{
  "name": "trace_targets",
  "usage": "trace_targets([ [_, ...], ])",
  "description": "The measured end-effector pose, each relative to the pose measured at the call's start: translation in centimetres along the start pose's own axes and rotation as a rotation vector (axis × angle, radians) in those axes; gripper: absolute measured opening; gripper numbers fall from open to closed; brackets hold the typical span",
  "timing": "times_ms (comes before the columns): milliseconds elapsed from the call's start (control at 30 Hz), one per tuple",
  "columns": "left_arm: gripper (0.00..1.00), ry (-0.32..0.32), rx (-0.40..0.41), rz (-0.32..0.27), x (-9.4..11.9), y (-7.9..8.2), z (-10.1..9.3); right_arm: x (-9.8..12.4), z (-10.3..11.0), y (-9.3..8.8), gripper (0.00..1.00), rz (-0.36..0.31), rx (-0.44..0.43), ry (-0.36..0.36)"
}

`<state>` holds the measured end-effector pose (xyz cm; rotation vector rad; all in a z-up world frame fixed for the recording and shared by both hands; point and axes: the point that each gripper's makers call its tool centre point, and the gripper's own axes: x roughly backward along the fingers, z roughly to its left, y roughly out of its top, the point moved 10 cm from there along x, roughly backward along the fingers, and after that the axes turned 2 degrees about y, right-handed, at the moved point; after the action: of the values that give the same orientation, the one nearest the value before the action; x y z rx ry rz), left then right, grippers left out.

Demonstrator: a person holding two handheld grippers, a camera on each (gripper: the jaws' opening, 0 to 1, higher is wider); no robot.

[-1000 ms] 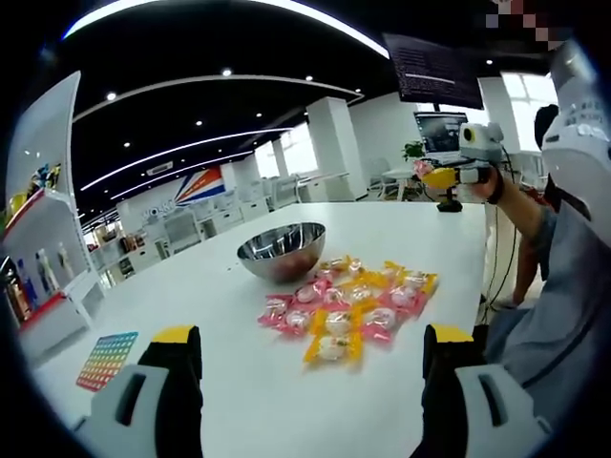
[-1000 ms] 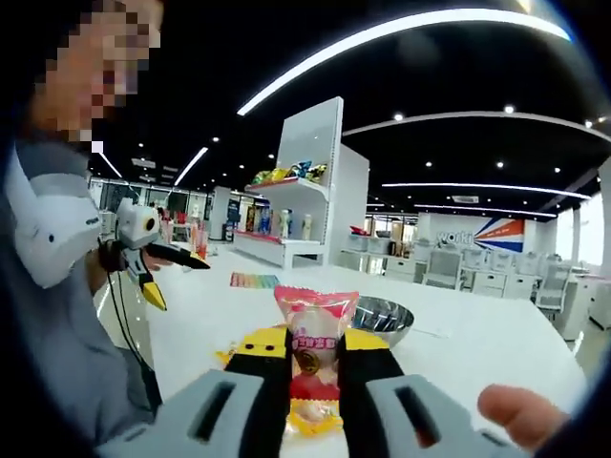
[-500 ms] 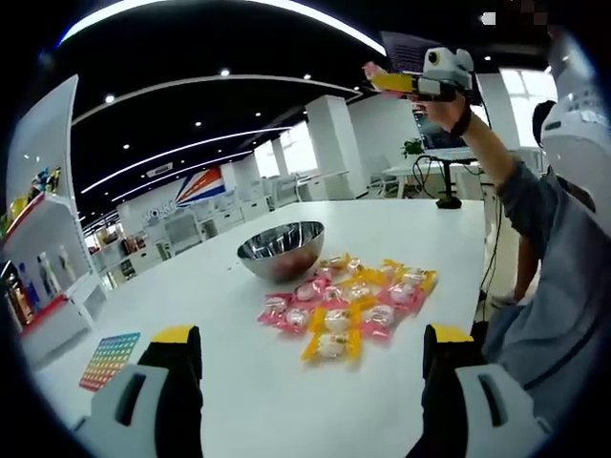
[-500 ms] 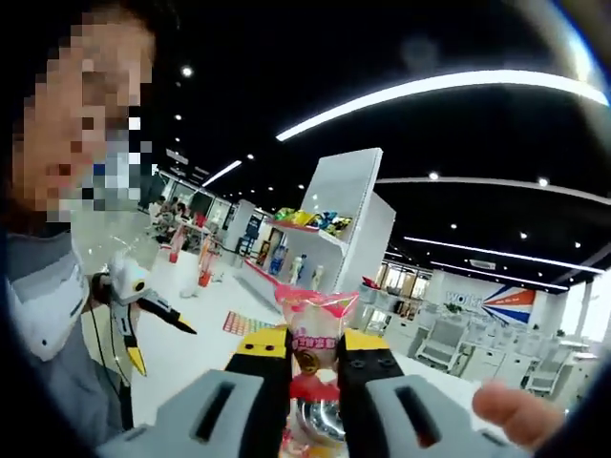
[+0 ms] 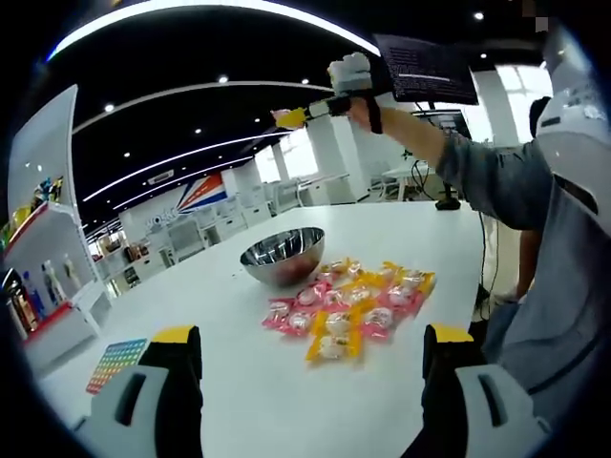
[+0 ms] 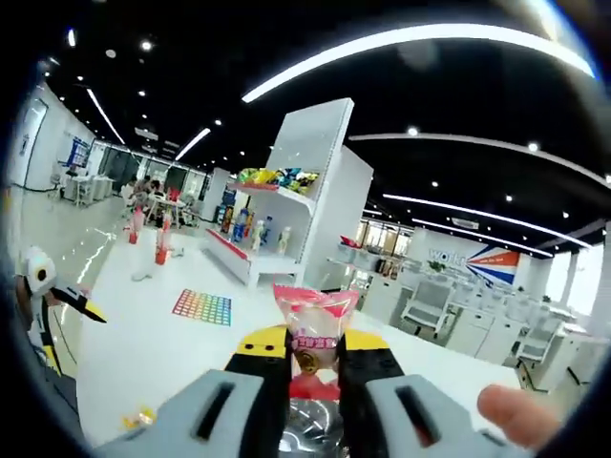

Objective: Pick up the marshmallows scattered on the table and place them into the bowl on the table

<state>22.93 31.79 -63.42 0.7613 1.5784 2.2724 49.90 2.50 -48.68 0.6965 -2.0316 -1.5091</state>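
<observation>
A steel bowl (image 5: 283, 253) stands on the white table (image 5: 239, 382), with several pink and yellow wrapped marshmallows (image 5: 348, 305) scattered just right of it. My left gripper (image 5: 311, 338) hovers low in front of the pile, open and holding nothing. In the left gripper view my right gripper (image 5: 304, 114) is held high above the bowl on a raised arm. In the right gripper view my right gripper (image 6: 315, 348) is shut on a pink marshmallow packet (image 6: 315, 324), and the bowl (image 6: 310, 425) shows partly beneath its jaws. My left gripper (image 6: 52, 301) appears at that view's left edge.
A rainbow-coloured card (image 5: 115, 361) lies on the table at the left; it is the card (image 6: 202, 307) in the right gripper view. One yellow marshmallow (image 6: 138, 417) lies apart. White display shelves (image 6: 286, 210) stand beyond the table. A person's sleeve (image 5: 563, 258) fills the right side.
My right gripper, still shut on the pink packet, has risen and swung left to above the bowl. My left gripper has stayed put and open.
</observation>
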Motion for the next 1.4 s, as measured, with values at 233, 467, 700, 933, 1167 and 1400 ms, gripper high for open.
trace_targets([
  [233, 0.96, 0.001, -0.004, 0.008, 0.2, -0.3, -0.2, -6.4, 0.9, -8.3, 0.15, 0.173, -0.131, 0.028],
  [467, 0.96, 0.030, 0.010, 0.006, 0.6, -0.5, 0.3, -9.3, 2.9, -15.8, 0.15, 0.353, -0.178, 0.030],
  [700, 0.96, 0.029, 0.009, 0.004, 0.8, -0.5, 0.3, -9.5, 3.6, -18.8, 0.16, 0.462, -0.180, 0.042],
  [933, 0.96, 0.040, 0.008, 0.004, 1.0, -0.5, 0.5, -9.1, 3.5, -19.0, 0.21, 0.453, -0.193, 0.034],
  [1167, 0.96, 0.036, 0.007, 0.010, 0.9, -0.7, 0.4, -8.6, 3.3, -18.7, 0.33, 0.402, -0.173, 0.032],
  [1400, 0.96, 0.031, 0.006, 0.009, 0.9, -0.7, 0.2, -8.0, 2.9, -17.4, 0.35, 0.338, -0.134, 0.005],
])
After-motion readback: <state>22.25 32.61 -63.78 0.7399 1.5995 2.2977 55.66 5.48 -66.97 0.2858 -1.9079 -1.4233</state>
